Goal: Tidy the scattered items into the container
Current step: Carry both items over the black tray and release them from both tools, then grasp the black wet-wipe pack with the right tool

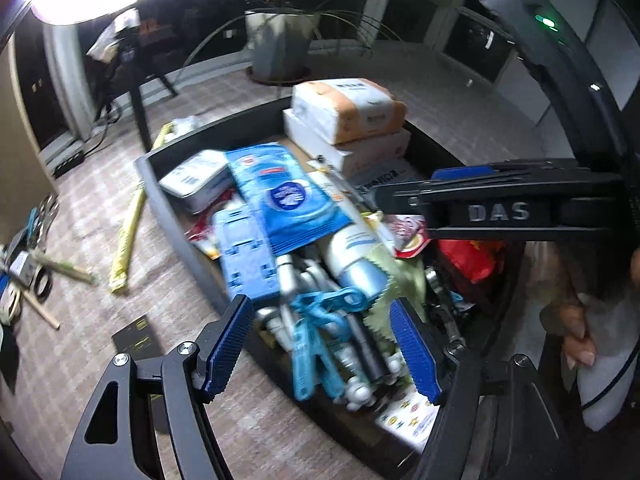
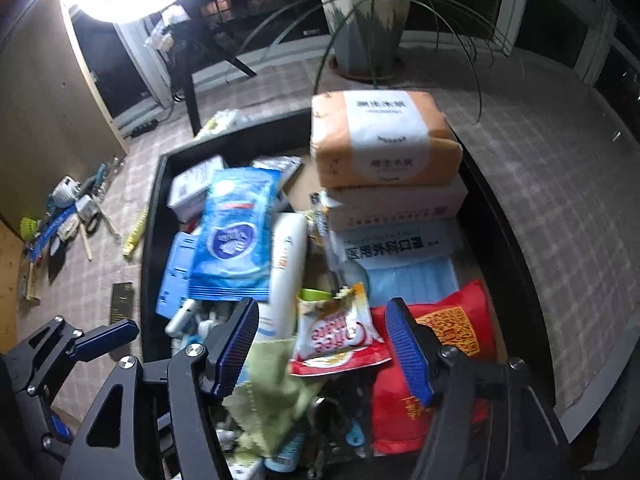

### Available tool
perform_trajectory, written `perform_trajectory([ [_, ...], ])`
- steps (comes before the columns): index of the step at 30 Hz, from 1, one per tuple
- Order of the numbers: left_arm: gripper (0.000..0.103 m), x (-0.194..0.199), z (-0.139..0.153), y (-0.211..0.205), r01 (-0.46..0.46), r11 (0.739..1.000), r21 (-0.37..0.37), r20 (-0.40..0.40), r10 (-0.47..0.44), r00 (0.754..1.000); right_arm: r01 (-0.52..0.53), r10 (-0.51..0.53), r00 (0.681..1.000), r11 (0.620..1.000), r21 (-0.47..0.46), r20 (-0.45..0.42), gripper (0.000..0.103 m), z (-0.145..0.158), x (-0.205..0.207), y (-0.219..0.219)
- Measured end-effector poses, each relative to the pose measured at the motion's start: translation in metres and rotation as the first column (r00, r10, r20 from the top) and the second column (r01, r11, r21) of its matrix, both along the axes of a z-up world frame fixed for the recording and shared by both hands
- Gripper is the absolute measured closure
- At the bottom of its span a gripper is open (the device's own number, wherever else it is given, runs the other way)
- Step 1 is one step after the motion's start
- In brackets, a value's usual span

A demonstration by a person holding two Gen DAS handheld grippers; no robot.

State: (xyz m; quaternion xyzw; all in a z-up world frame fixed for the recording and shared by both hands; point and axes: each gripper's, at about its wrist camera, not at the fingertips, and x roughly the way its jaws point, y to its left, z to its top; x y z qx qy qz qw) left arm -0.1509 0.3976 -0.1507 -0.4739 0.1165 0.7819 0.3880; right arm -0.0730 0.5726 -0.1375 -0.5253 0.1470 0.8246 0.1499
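Checked floor mat [image 1: 100, 240] under ring light, dark container [image 1: 180, 236] packed full. You had both grippers over it — left gripper [image 1: 324, 344] spread above the blue clip [image 1: 320, 320], right gripper [image 2: 324, 344] spread over the snack packet [image 2: 340, 332], neither pinching anything. Scattered items [image 1: 28, 264] and yellow stick [image 1: 128, 236] stayed outside. Risk: the heaped pile could spill when you added more.

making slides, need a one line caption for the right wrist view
Open right gripper hovers over a dark bin crammed with a blue wipes pack, snack packet and tissue packs.
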Motion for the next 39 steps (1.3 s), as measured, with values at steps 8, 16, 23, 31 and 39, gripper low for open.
perform_trajectory([
  [8,0.029,-0.025,0.012,-0.060,-0.132,0.991,0.012,-0.023,0.132,0.991,-0.080,0.080,0.997,0.997,-0.004,-0.025,0.041,0.013,-0.018,-0.034],
  [16,0.029,-0.062,0.001,-0.153,-0.329,0.944,0.001,0.003,0.329,0.944,-0.203,0.201,0.978,0.979,-0.030,-0.054,0.041,0.023,-0.046,-0.087],
  [23,0.029,-0.093,-0.010,-0.238,-0.500,0.866,-0.023,-0.010,0.500,0.866,-0.354,0.348,0.935,0.930,-0.098,-0.069,0.041,0.015,-0.093,-0.152],
  [31,0.029,-0.120,-0.030,-0.333,-0.642,0.766,-0.041,-0.008,0.642,0.766,-0.448,0.443,0.893,0.872,-0.197,-0.072,0.042,-0.005,-0.158,-0.219],
  [39,0.029,-0.147,-0.053,-0.383,-0.729,0.684,-0.024,0.053,0.729,0.683,-0.527,0.539,0.841,0.801,-0.285,-0.043,0.062,-0.036,-0.225,-0.294],
])
